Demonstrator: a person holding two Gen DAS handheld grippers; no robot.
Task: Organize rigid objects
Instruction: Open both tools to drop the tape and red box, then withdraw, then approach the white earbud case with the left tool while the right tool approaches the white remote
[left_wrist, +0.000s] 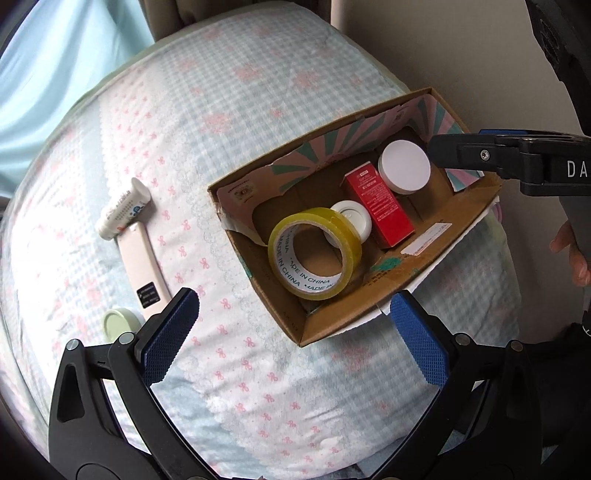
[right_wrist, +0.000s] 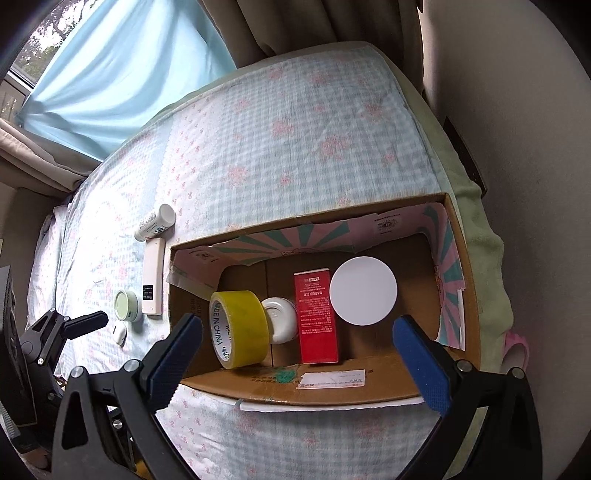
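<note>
**Box part filled, more items on the bed**

Left wrist view: the left gripper (left_wrist: 293, 314) is spread wide and empty, near the cardboard box (left_wrist: 439, 254). Inside sit a tape roll (left_wrist: 314, 254), red carton (left_wrist: 380, 206) and white jar (left_wrist: 406, 171). Left lie a tube (left_wrist: 123, 208) and remote (left_wrist: 142, 258).

Right wrist view: the right gripper (right_wrist: 295, 343) is wide and empty over the box's near wall, and a green tin (right_wrist: 127, 304) lies to the left.

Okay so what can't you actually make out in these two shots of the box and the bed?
- Small white jar, both wrist views: the yellow tape roll covers its left side.
- Green-lidded jar, left wrist view: the left gripper finger hides its lower edge.
- Red carton, both views: print too small to read.
- Pink object, right wrist view: hidden behind the cardboard box.
</note>
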